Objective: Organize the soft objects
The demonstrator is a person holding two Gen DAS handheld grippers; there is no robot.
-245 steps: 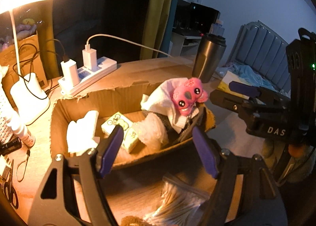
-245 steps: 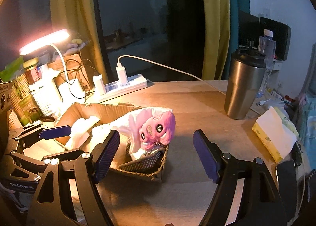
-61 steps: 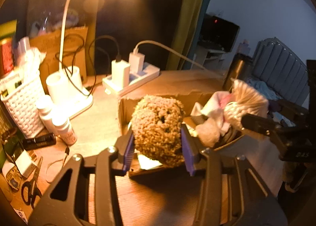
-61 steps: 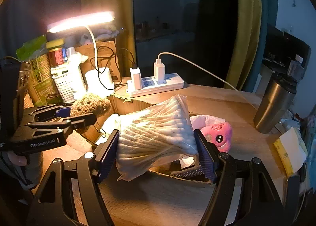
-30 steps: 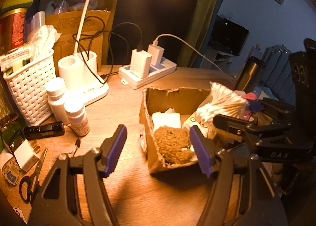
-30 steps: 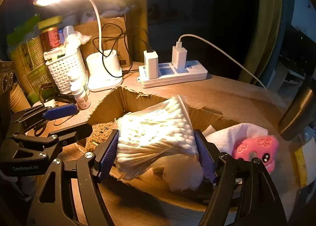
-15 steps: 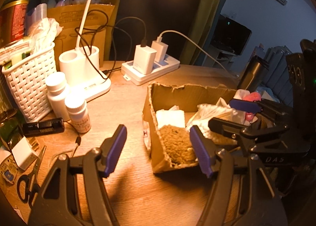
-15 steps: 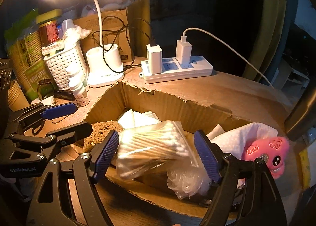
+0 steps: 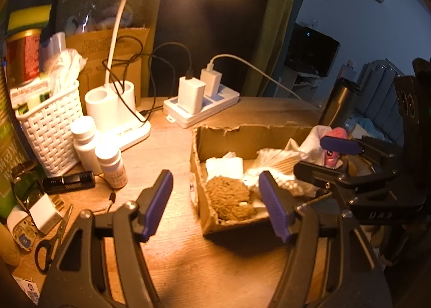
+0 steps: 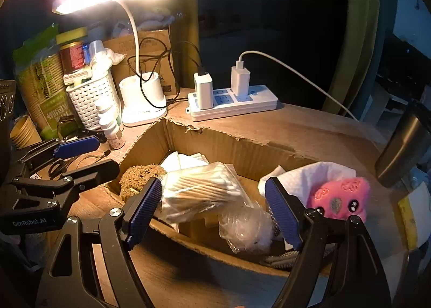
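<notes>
Your left gripper (image 9: 216, 201) is spread wide and holds nothing, poised just before the cardboard box (image 9: 250, 133). Your right gripper (image 10: 212, 213) also gapes empty above the box's near wall. Inside, the brown fuzzy toy (image 9: 229, 199) lies at the left end, touching the bag of cotton swabs (image 10: 200, 191). The pink plush (image 10: 340, 196) sits on white cloth at the right end.
</notes>
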